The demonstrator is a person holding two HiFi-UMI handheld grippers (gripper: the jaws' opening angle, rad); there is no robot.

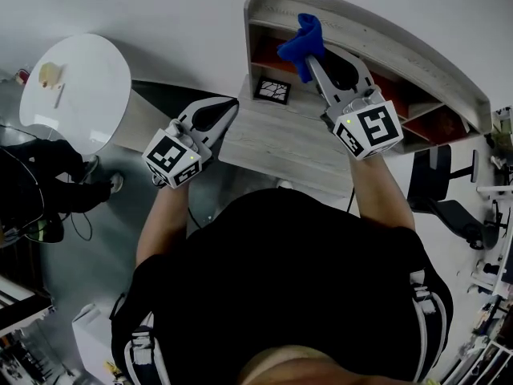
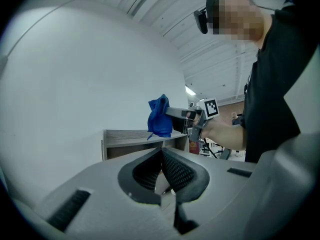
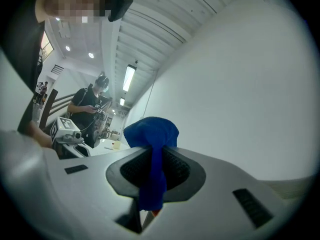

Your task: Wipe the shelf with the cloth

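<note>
The blue cloth (image 1: 304,45) is bunched up and pinched in my right gripper (image 1: 309,59), which is shut on it and holds it over the upper part of the pale wooden shelf (image 1: 377,42). In the right gripper view the cloth (image 3: 152,131) bulges out above the closed jaws and a strip of it hangs down between them. My left gripper (image 1: 231,105) is shut with nothing in it and hovers by the left edge of the shelf's lower board. From the left gripper view the cloth (image 2: 160,116) hangs just above the shelf's top (image 2: 131,135).
A small black square with a white pattern (image 1: 272,91) lies on the lower board of the shelf. A round white table (image 1: 76,91) stands to the left, and an office chair (image 1: 449,203) to the right. Another person (image 3: 91,109) stands some way off. A white wall is behind the shelf.
</note>
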